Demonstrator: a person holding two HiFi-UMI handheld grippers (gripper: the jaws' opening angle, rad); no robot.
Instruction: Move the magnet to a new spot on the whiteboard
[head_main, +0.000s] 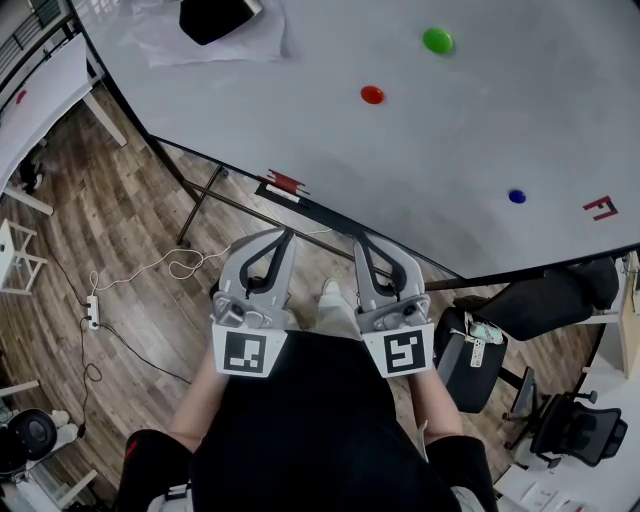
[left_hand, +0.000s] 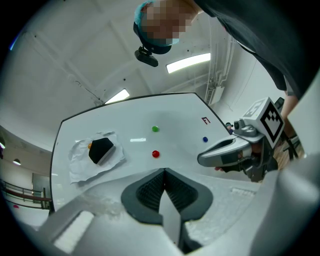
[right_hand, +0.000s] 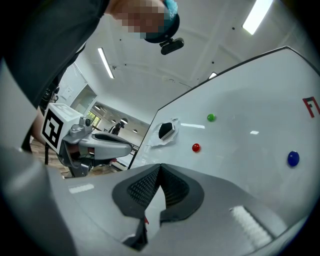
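Jaws pressing together, gripping nothing: left hand-held gripper (head_main: 284, 238), right hand-held gripper (head_main: 362, 242), hovering side by side below whiteboard (head_main: 480, 130) edge (well apart from magnets). Red magnet (head_main: 372, 95) sitting mid-board, green magnet (head_main: 437, 41) above-right, blue magnet (head_main: 516, 196) near red F mark (head_main: 600, 208).

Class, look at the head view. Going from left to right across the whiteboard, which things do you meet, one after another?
Black eraser → small red item at the board's near edge → red magnet → green magnet → blue magnet → red F-shaped mark.
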